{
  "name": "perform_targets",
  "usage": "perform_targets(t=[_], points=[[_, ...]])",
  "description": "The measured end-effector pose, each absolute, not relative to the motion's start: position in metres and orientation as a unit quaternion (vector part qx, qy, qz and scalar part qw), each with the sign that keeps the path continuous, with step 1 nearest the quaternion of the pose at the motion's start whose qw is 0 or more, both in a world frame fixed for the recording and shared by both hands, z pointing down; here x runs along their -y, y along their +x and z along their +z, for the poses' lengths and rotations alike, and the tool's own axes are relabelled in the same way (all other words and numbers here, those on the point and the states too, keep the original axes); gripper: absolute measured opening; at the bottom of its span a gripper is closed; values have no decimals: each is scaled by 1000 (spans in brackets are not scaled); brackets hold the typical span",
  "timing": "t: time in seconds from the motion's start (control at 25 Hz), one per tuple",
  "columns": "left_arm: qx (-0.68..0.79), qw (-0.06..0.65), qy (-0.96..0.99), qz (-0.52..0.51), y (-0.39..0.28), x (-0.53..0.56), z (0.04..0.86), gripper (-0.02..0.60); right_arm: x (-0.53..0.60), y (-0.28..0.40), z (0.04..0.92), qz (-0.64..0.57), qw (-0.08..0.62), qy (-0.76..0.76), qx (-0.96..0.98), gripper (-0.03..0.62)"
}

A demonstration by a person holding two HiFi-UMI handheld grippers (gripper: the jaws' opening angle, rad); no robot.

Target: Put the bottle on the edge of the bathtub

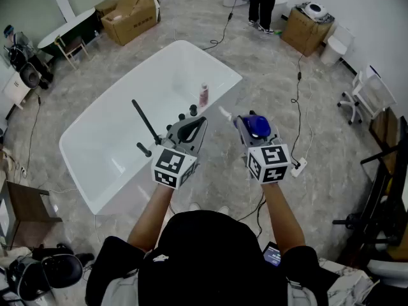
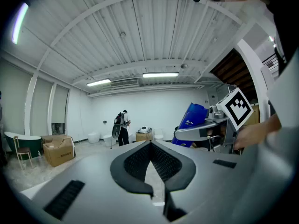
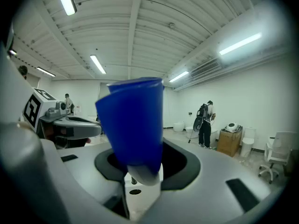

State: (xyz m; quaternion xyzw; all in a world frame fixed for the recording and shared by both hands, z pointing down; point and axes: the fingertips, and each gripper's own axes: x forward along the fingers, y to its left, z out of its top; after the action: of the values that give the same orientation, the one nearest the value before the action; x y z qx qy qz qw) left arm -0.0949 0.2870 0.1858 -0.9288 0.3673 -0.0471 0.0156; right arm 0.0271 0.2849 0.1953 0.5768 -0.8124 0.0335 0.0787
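Note:
My right gripper [image 1: 245, 122] is shut on a blue bottle [image 1: 258, 125] whose white nozzle points toward the bathtub; up close, that blue bottle [image 3: 133, 120] fills the space between the jaws. My left gripper [image 1: 200, 122] is beside it, shut and holding nothing, and its pads [image 2: 135, 164] meet at the tips. Both grippers hang over the floor, just off the near long side of the white bathtub [image 1: 220, 85]. A small pink bottle [image 1: 203, 95] stands upright on the tub's rim, just beyond the grippers.
A black faucet with a hand shower [image 1: 145, 123] rises from the tub's near rim. Cardboard boxes [image 1: 131, 14] lie at the back left. A person [image 1: 262, 5] stands at the back beside another box [image 1: 305, 30]. Cables [image 1: 296, 101] and a power strip [image 1: 298, 166] cross the floor on the right.

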Motion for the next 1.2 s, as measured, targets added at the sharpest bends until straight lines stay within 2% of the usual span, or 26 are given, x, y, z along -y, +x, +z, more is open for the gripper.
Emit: perform_targets(t=[1.2], points=[[-412,6,-909,-58,-28,-321,201,11,-315,95,219,46,81,534,840,164]])
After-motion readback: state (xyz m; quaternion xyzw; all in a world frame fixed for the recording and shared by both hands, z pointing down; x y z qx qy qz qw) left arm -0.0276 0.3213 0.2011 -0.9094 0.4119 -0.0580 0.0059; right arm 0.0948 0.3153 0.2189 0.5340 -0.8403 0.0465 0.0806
